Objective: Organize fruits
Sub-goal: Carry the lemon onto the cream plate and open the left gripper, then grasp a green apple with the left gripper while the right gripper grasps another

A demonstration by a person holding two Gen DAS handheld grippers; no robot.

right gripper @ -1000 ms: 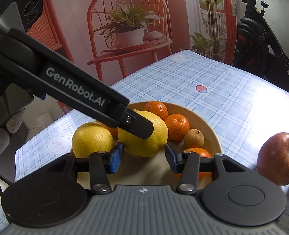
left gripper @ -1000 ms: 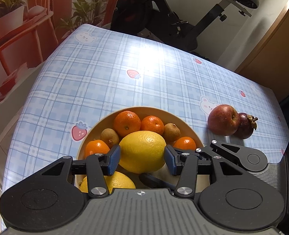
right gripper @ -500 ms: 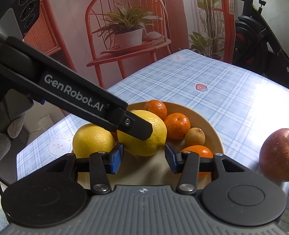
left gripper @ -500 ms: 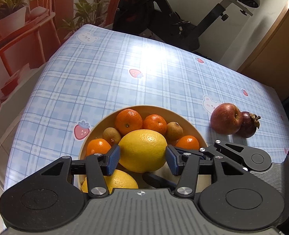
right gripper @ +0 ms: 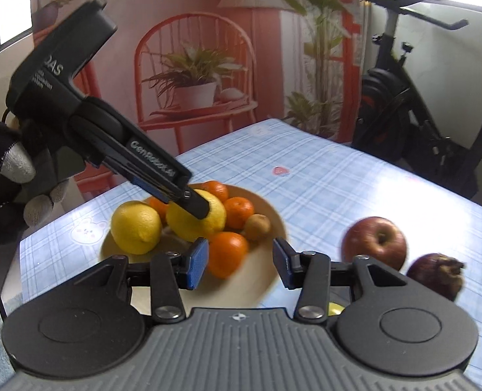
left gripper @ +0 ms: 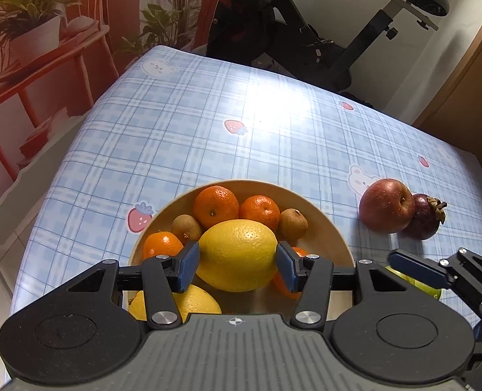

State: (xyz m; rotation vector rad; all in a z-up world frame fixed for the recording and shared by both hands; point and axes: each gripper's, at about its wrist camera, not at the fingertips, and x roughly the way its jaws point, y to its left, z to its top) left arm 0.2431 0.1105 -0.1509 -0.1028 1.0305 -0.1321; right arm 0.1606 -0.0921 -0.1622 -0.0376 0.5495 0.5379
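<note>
A tan bowl (left gripper: 325, 231) holds mandarins, kiwis and two lemons. My left gripper (left gripper: 237, 268) points down into it, and its blue pads press on both sides of the upper lemon (left gripper: 237, 254). From the right wrist view, one left finger (right gripper: 162, 171) lies across that lemon (right gripper: 192, 224). The second lemon (right gripper: 136, 226) lies at the bowl's left. My right gripper (right gripper: 237, 264) hovers right of the bowl (right gripper: 280, 224); its jaws are closing with nothing gripped. A mandarin (right gripper: 228, 254) lies beyond them. A red apple (right gripper: 374, 242) and a dark mangosteen (right gripper: 435, 275) sit on the cloth.
A blue checked cloth (left gripper: 208, 123) covers the table. The apple (left gripper: 386, 208) and mangosteen (left gripper: 427, 216) touch each other right of the bowl. A yellow-green fruit (left gripper: 414, 283) shows under a right finger (left gripper: 417, 270). An exercise bike (left gripper: 306, 32) stands past the far edge.
My right gripper has drawn back from the bowl, to the right and slightly up, so apple and mangosteen now show more fully. The left gripper stays on the lemon.
</note>
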